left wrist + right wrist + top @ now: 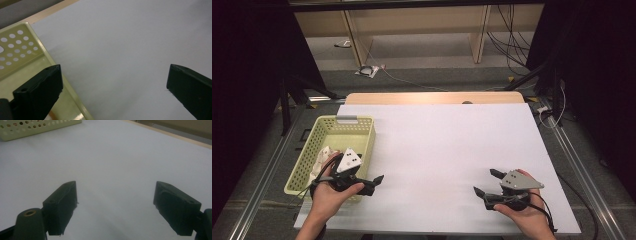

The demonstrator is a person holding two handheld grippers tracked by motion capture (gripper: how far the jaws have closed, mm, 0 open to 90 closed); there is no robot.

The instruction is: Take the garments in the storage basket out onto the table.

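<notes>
Bare white table (437, 150) ahead – basket (362, 131) (left) blocking

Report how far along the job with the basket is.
Done: something white already lies in the green basket at the table's left. In hand: nothing; the left gripper by the basket's near corner and the right gripper over the bare white table both stand open. What is left cannot be told.

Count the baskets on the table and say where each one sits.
1: a pale green perforated basket at the table's left edge, beside the left gripper, with white things inside. More contents may be hidden.
</notes>
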